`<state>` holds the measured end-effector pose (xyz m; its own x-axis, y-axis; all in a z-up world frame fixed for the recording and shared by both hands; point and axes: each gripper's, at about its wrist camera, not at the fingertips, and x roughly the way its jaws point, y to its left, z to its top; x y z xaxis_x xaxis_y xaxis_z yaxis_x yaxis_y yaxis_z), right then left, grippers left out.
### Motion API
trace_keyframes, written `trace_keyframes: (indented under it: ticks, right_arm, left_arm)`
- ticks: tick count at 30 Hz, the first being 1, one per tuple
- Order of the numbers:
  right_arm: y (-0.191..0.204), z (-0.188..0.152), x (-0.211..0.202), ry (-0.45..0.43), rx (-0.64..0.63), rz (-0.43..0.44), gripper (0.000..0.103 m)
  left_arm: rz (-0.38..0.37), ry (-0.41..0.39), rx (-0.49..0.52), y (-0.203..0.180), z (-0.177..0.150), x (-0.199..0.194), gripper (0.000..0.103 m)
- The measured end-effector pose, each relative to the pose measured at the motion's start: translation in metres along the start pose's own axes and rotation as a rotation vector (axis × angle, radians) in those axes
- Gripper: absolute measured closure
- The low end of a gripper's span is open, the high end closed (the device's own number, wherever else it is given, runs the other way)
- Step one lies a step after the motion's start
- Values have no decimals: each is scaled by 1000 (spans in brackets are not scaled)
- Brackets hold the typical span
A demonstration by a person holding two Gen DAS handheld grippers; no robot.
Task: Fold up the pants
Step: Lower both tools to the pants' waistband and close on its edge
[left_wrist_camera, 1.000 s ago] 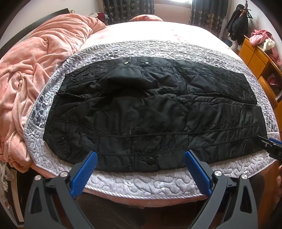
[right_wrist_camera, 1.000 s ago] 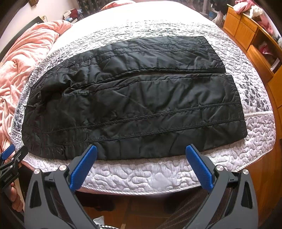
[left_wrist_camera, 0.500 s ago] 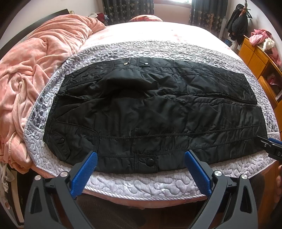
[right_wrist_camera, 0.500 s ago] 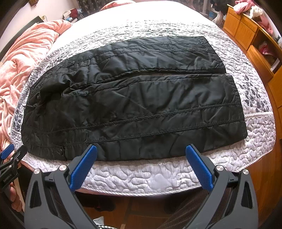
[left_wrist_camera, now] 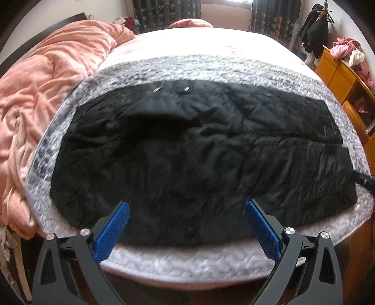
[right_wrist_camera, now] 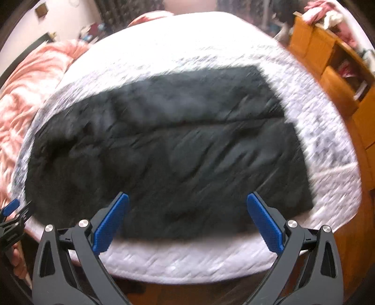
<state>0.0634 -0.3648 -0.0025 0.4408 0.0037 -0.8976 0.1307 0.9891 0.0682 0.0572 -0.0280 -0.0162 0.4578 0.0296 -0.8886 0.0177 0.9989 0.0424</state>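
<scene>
Black pants (left_wrist_camera: 201, 150) spread flat across a grey quilt (left_wrist_camera: 187, 260) on a bed (left_wrist_camera: 187, 42), waist toward the left, legs running right, near edge close to the bed's front edge.

Left gripper (left_wrist_camera: 186, 228) hovering at the near hem, jaws spread wide, blue pads (left_wrist_camera: 112, 231) overlapping the fabric's edge in view, gripping nothing; contact with the cloth not clear. Right gripper (right_wrist_camera: 187, 221) likewise spread wide and empty, poised over the near edge of the legs.

Containers: an orange cabinet (left_wrist_camera: 342, 72) along the right wall, with open shelves holding blurred items, not identifiable. Pink and white clothes (left_wrist_camera: 346, 47) heaped on top of it.

Seen only from the left wrist: a pink blanket (left_wrist_camera: 44, 93) in full, bunched along the bed's left side; dark curtains (left_wrist_camera: 166, 11) behind the bed; dark coats (left_wrist_camera: 316, 30) hanging at the far right; two small metal fasteners (left_wrist_camera: 186, 89) at the pants' far edge; the right gripper's tip entering at the right margin.

Seen only from the right wrist: the leg cuffs (right_wrist_camera: 297, 150) squared off at the right; the left gripper's tip at the lower left margin, with a hand (right_wrist_camera: 20, 262) below it. Both views smeared by motion blur, the right more so.
</scene>
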Motion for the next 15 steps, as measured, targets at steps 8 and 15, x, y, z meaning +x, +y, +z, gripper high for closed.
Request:
trace_keyframes:
  ticks: [8,15]
  right_arm:
    - [-122,141,77,-8,96,-44,3]
    - [-174,215,187,134,90,-46,3]
  left_arm:
    - [-59,-99,-6,-70,107,56,4]
    - [-119,-71,-15,-135,176,133,4]
